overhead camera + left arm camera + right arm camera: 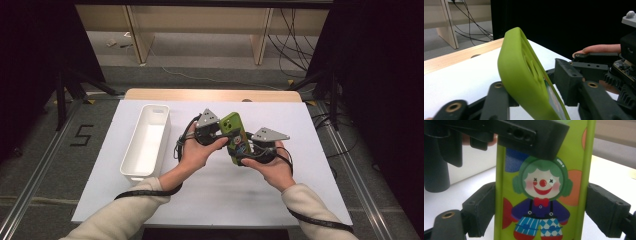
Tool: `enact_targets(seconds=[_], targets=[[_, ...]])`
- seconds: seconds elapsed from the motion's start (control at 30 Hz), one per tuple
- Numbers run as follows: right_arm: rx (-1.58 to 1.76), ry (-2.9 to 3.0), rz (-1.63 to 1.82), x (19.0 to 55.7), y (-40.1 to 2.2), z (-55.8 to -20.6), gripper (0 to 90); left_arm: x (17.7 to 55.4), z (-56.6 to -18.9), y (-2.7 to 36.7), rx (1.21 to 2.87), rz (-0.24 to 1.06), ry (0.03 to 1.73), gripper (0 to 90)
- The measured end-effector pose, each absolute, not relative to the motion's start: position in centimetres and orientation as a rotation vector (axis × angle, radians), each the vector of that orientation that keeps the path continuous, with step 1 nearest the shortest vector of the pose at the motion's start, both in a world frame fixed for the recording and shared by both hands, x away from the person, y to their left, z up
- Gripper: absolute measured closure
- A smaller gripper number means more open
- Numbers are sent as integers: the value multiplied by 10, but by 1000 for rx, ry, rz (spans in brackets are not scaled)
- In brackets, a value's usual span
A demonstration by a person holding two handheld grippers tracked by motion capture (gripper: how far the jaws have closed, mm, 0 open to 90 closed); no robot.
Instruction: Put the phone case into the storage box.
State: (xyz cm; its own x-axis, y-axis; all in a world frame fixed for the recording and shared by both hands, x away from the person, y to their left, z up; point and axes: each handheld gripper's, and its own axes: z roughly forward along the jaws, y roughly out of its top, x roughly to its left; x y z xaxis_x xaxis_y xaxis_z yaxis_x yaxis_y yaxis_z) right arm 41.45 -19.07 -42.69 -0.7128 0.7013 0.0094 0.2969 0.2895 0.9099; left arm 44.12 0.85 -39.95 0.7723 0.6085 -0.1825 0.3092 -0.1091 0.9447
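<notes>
Tray first, at the left of the white table top [280, 190]: a long white plastic bin [146, 142] is seen open and with nothing visible inside. Just right of it the left gripper [216, 134] is held against the upper part of a lime-green, rounded-corner phone case [235, 136], which is raised above the middle of the table. In the left gripper view the soft-looking green shell [524, 80] lies between the jaws, one jaw resting against it; whether both pads are pressing cannot be told. The right gripper [248, 150] is closed on the case's lower part; in the right gripper view both jaws are pressed on its long edges, beside a printed clown picture [541, 202].

The case is judged light, flexible and rubbery, so not slippery, though likely to bow if squeezed hard. Hold is best taken across the long edges, near the stiffer corners.
</notes>
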Motion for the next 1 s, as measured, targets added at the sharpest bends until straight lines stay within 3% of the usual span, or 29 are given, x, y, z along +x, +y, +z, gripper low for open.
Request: enact_targets(seconds=[0.2,0.43,1.0], targets=[[877,2171,1390,414,-190,-427,165,440,-400,8,1709,290,723,750],[857,2179,1367,413,-187,-427,166,431,-398,3,1740,282,661,825],[801,2258,1434,417,-195,-426,138,439,-393,14,1782,225,531,828]])
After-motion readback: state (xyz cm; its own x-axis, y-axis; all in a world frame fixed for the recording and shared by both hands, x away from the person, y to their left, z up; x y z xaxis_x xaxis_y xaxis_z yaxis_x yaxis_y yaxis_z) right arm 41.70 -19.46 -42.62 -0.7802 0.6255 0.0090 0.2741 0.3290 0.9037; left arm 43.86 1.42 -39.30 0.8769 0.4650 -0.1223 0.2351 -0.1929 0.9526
